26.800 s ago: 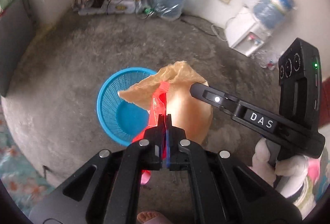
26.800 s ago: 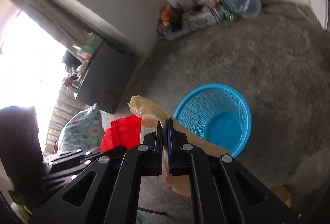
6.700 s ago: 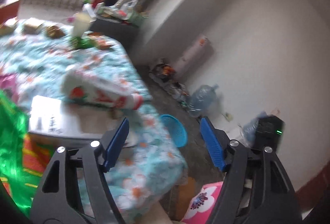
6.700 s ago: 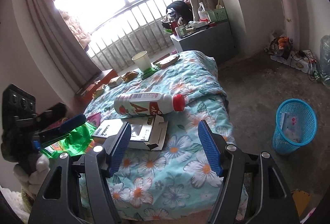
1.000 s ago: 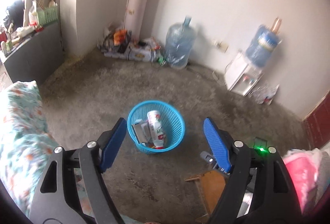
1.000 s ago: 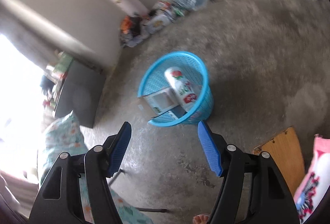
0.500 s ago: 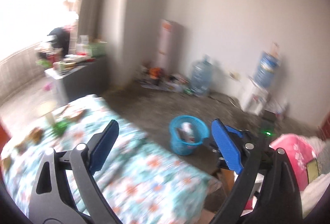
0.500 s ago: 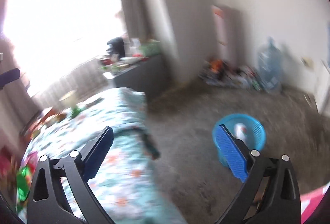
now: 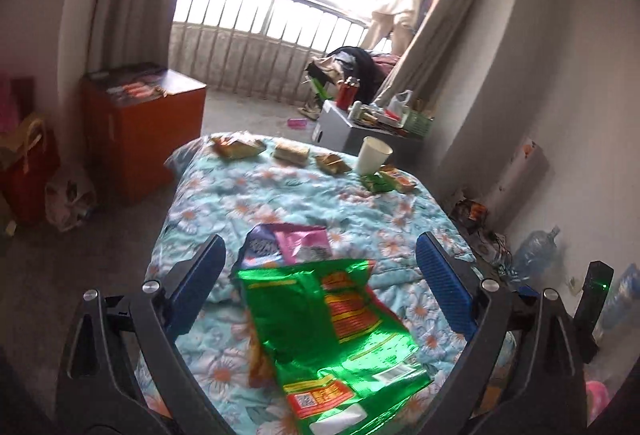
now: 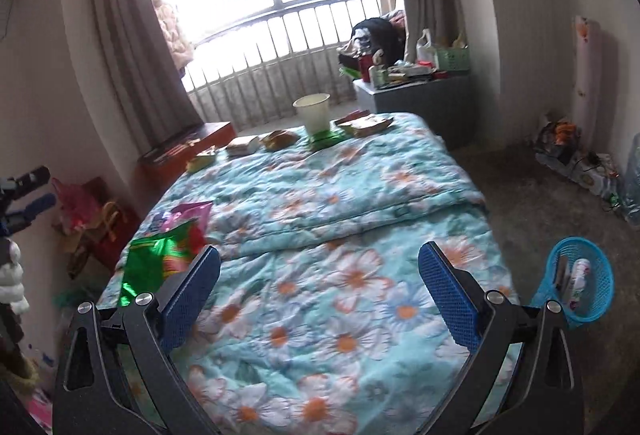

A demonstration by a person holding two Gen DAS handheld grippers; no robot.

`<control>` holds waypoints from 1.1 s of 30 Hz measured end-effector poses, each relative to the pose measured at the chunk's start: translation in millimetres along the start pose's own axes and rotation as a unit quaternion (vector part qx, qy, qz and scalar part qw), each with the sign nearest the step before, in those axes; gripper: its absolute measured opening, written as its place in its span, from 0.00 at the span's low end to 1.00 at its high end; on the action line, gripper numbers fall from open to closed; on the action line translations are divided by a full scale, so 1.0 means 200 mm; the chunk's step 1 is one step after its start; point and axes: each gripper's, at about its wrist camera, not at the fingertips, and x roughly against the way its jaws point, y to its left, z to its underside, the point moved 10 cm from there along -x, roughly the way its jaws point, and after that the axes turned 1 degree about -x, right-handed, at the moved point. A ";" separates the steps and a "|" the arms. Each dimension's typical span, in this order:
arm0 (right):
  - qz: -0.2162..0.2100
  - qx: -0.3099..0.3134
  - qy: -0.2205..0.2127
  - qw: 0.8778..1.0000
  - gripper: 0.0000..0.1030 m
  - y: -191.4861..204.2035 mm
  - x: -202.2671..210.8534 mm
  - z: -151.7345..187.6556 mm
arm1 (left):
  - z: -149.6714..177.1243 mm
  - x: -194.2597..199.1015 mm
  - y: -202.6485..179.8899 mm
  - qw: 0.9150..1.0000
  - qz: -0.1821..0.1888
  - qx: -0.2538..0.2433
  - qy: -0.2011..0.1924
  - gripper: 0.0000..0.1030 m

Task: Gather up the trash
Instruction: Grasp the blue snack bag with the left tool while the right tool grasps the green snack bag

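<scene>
We hold the left gripper [image 9: 320,275] over the bed [image 9: 280,203], jaws wide apart, nothing between them. Just below lies a green bag [image 9: 336,331], flat on the quilt. Beyond it, touching, a purple-pink wrapper [image 9: 288,243]. The right gripper [image 10: 318,287] hovers over bare quilt, jaws also spread, empty. At the far end: a paper cup [image 9: 373,155] and several snack wrappers [image 9: 290,151]. The blue basket [image 10: 580,287] stands on the floor beside the bed, a bottle [image 10: 578,277] inside.
</scene>
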 end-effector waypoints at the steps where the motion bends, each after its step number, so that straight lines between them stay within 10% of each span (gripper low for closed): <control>1: -0.019 -0.009 0.012 1.000 0.94 0.04 -0.03 0.02 | 0.03 -0.02 0.07 1.000 -0.005 0.019 0.012 0.89; 11: -0.159 -0.100 0.142 0.972 0.91 0.38 -0.30 0.19 | 0.28 -0.30 0.17 0.995 -0.034 0.033 0.091 0.89; 19: -0.186 -0.124 0.232 0.947 0.64 0.51 -0.58 0.34 | 0.46 -0.42 0.24 0.987 -0.070 0.010 0.145 0.89; 23: -0.198 -0.126 0.277 0.932 0.34 0.56 -0.66 0.43 | 0.47 -0.40 0.26 0.987 -0.066 0.016 0.148 0.89; 26: -0.202 -0.129 0.279 0.930 0.08 0.54 -0.64 0.45 | 0.46 -0.39 0.27 0.987 -0.060 0.023 0.146 0.89; 33: -0.196 -0.161 0.235 0.938 0.04 0.32 -0.49 0.34 | 0.44 -0.42 0.25 0.988 -0.042 0.034 0.144 0.89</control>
